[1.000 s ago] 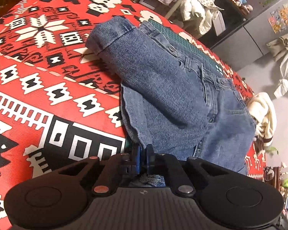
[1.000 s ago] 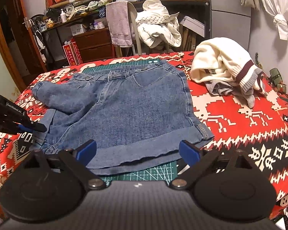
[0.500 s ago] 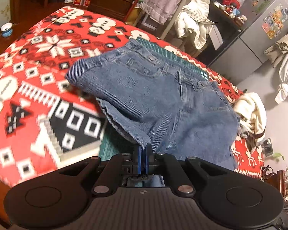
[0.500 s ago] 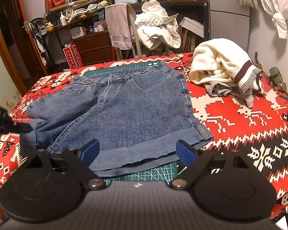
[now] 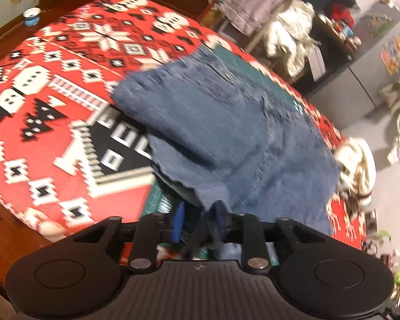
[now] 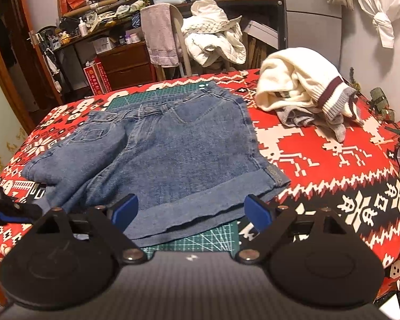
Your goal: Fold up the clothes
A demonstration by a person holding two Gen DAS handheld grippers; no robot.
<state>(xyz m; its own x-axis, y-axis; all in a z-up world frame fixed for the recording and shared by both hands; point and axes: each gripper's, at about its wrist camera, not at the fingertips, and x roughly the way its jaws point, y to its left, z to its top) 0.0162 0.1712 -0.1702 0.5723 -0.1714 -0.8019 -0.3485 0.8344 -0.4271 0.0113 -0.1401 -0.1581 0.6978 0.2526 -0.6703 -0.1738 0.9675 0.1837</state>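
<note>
Left tongs [image 5: 198,220] just opening, denim shorts [image 6: 157,154] hem btwn, ungripped; right tongs [image 6: 192,210] wide.

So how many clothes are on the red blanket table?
2 that I can clearly see: the blue denim shorts lying on the green mat in the middle, and the cream sweater bunched at the far right. Something grey pokes out under the sweater, maybe another piece.
</note>
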